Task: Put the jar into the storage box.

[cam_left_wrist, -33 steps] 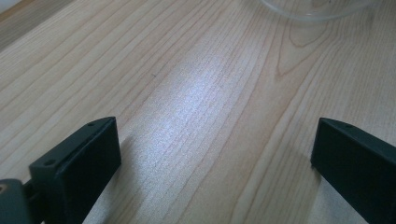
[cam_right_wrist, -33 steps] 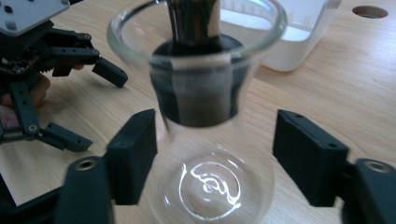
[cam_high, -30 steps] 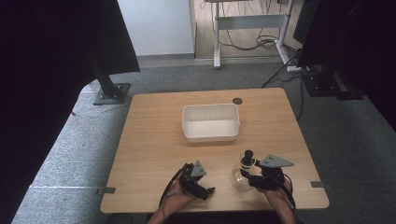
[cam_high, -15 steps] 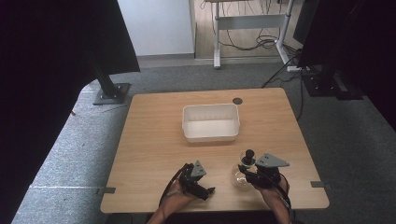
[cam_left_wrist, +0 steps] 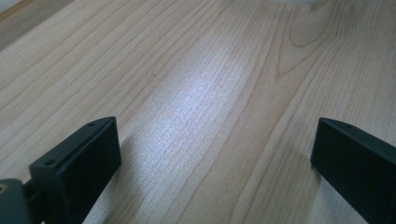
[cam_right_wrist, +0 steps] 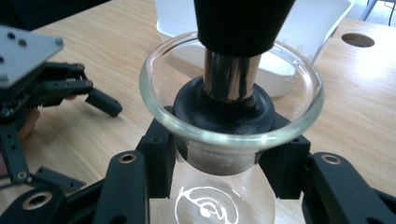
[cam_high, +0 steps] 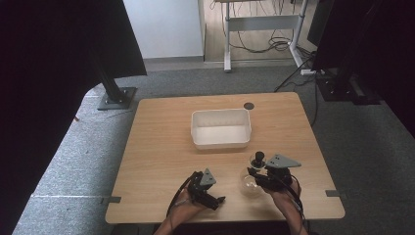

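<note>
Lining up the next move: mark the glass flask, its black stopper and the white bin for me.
glass flask [cam_right_wrist: 224,200], right gripper view, clear belly below the neck.
black stopper [cam_right_wrist: 224,109], right gripper view, rubber plug in the mouth.
white bin [cam_high: 221,142], high view, front wall.

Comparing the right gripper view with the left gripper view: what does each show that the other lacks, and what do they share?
Right gripper view alone: its jaws closed on the neck of a glass flask with a black stopper, the white bin, and the left gripper. Left gripper view alone: its own jaws wide apart, nothing between them. Both: the wooden table.
</note>
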Demonstrator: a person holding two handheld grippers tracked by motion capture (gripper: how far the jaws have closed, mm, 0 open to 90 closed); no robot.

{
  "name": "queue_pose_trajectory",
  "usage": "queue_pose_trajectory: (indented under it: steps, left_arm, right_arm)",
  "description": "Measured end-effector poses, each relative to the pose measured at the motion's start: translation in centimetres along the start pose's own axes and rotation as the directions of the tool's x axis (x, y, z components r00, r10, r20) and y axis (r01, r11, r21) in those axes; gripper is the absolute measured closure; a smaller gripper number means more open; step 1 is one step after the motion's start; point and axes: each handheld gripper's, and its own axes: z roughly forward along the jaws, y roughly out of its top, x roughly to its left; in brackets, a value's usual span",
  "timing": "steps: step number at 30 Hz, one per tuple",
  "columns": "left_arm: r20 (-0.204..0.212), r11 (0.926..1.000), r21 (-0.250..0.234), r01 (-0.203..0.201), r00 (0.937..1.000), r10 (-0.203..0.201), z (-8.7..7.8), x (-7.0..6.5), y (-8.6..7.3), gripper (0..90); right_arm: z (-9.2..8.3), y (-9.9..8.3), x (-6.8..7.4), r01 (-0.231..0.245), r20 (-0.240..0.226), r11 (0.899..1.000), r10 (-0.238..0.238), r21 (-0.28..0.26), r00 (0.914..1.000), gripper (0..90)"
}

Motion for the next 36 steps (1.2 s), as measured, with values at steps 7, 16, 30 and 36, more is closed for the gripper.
queue_pose_trajectory:
  steps: [7,16,30,36]
  left_arm:
    - [0.000,1.0000,0.001,0.000,1.0000,0.000,0.0,0.0,0.0,1.2]
    - [0.000,1.0000,0.000,0.000,1.0000,0.000,0.0,0.0,0.0,1.2]
    - [0.002,1.0000,0.000,0.000,1.0000,0.000,0.0,0.0,0.0,1.2]
    - [0.001,1.0000,-0.001,0.000,1.0000,0.000,0.0,0.0,0.0,1.2]
  right_arm:
    - [0.7,1.2,-0.6,-0.015,-0.003,1.000,0.015,-0.001,0.9999,50.7]
    - [1.6,2.7,-1.0,-0.022,-0.008,1.000,0.022,-0.002,0.9997,50.8]
    - [2.9,5.1,-1.1,-0.017,-0.017,1.000,0.017,-0.018,0.9997,50.8]
    - [3.6,6.3,-1.2,-0.012,-0.020,1.000,0.011,-0.028,0.9997,50.8]
